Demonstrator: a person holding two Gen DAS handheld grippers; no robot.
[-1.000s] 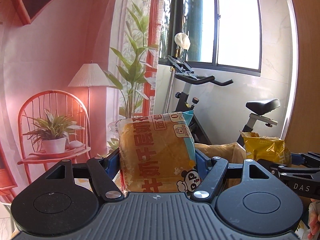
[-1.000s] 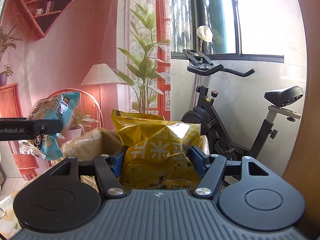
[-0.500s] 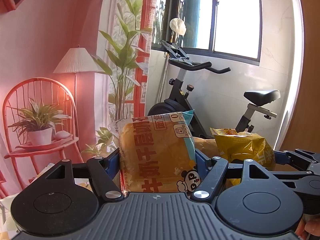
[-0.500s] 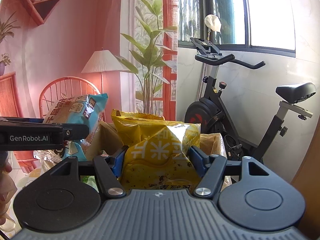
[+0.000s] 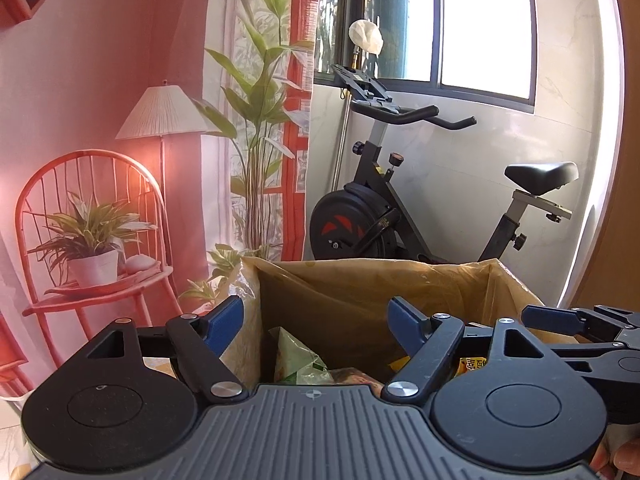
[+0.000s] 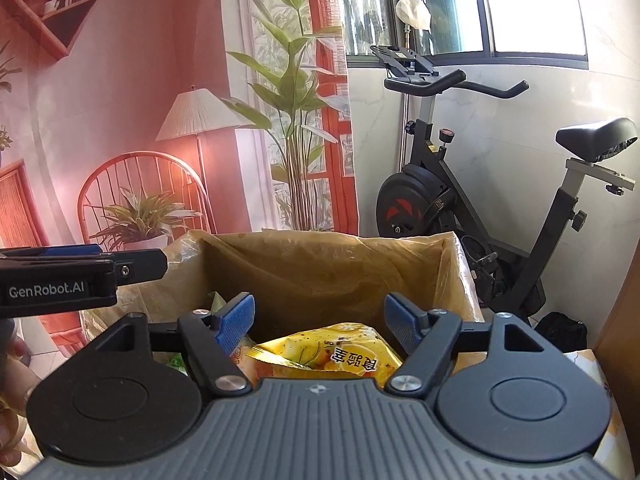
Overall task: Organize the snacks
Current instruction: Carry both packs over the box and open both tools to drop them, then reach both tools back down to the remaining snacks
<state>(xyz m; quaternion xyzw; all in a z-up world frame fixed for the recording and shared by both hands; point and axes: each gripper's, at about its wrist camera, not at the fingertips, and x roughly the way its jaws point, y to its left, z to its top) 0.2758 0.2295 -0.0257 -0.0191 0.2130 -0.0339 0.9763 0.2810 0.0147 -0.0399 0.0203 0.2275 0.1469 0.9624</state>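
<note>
Snacks (image 6: 328, 350) lie half-hidden in the box (image 6: 320, 268) behind spread jaws.

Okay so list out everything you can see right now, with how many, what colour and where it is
cardboard box: one, brown with a clear liner, below both grippers
yellow snack bag: one, yellow, lying inside the box under the right gripper
green snack bag: one, green, inside the box under the left gripper
exercise bike: one, black, against the white wall beyond the box
window: one, dark frame, above the bike
backdrop: one, pink and red, printed with a chair, lamp and plants, left of the bike
left gripper: one, black with blue pads, open and holding nothing, above the box
right gripper: one, black with blue pads, open and holding nothing, above the yellow bag
hand: one, partly seen at the lower right edge of the left view
</note>
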